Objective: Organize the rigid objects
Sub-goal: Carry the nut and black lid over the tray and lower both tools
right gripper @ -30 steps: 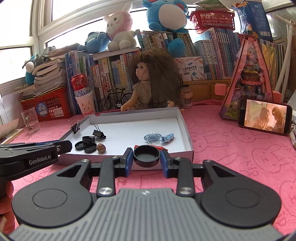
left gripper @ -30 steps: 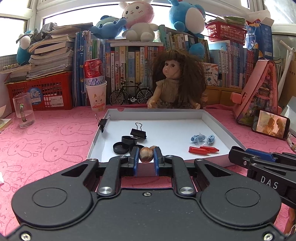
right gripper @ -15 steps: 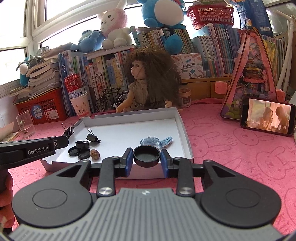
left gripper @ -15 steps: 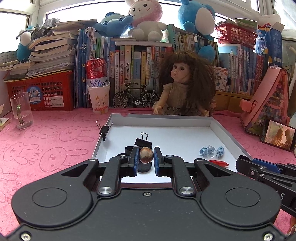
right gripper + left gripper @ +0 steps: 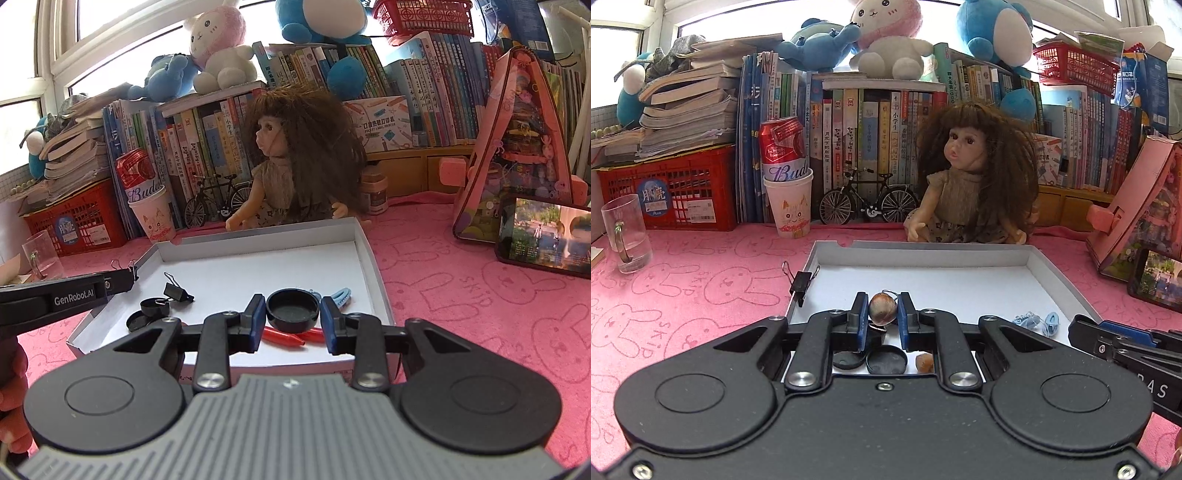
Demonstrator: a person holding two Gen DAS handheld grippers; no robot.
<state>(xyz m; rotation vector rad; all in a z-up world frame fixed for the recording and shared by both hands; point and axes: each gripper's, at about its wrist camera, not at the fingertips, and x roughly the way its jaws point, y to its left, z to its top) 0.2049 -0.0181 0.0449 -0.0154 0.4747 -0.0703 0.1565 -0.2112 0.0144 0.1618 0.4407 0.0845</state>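
Observation:
My left gripper [image 5: 882, 314] is shut on a brown nut [image 5: 882, 309] and holds it above the near left part of the white tray [image 5: 923, 247]. Below it lie black caps [image 5: 886, 360] and a second brown nut [image 5: 924, 362]. My right gripper [image 5: 293, 314] is shut on a black round cap [image 5: 293, 309], held over the tray's [image 5: 365, 258] near right part. In the tray lie red pieces [image 5: 282, 336], a blue clip [image 5: 341, 295], a black binder clip [image 5: 177, 291] and black caps [image 5: 147, 314]. Another binder clip [image 5: 799, 282] grips the tray's left rim.
A doll [image 5: 967, 177] sits right behind the tray. A paper cup with a red can [image 5: 786, 181], a toy bicycle [image 5: 868, 201], a glass mug [image 5: 626, 232] and a red crate [image 5: 668, 192] stand at the back left. A phone [image 5: 546, 236] and a pink toy house [image 5: 517, 147] stand on the right.
Both grippers have moved forward over the tray with their objects still held. The black caps and second nut now lie under the left gripper.

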